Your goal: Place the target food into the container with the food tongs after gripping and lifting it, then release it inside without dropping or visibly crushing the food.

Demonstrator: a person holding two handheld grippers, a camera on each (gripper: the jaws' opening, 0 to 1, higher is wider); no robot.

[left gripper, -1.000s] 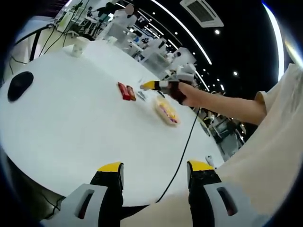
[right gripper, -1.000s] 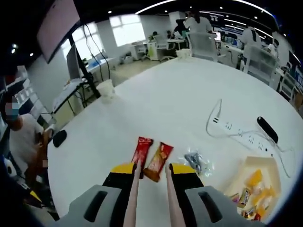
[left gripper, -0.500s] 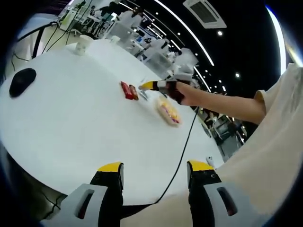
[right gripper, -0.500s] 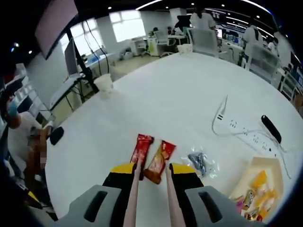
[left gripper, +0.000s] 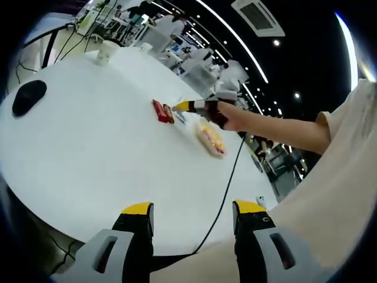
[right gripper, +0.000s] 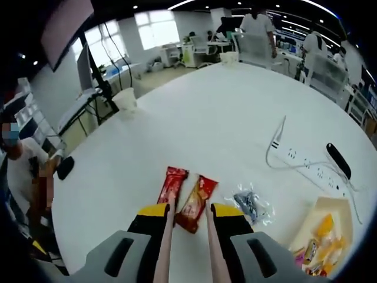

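Observation:
Two wrapped snack bars lie side by side on the white table (right gripper: 235,112): a red bar (right gripper: 172,184) and an orange-red bar (right gripper: 194,203). My right gripper (right gripper: 189,213) is shut on the food tongs (right gripper: 166,239), whose two arms stand apart on either side of the orange-red bar's near end. The beige container (right gripper: 337,206) holds several wrapped sweets at the right. In the left gripper view, the right gripper (left gripper: 191,106) in a person's hand hovers by the bars (left gripper: 162,111), with the container (left gripper: 211,138) beside it. My left gripper (left gripper: 193,212) stays open over the table's near edge.
A clear-wrapped candy (right gripper: 250,202) lies between the bars and the container. A white power strip (right gripper: 306,162) with a black object (right gripper: 337,159) sits behind. A paper cup (right gripper: 125,97) and black mouse (right gripper: 65,167) are far left. A black cable (left gripper: 227,188) crosses the near table.
The right gripper has edged slightly forward, so the orange-red bar's near end sits a little deeper between the tong arms. The left gripper has held still.

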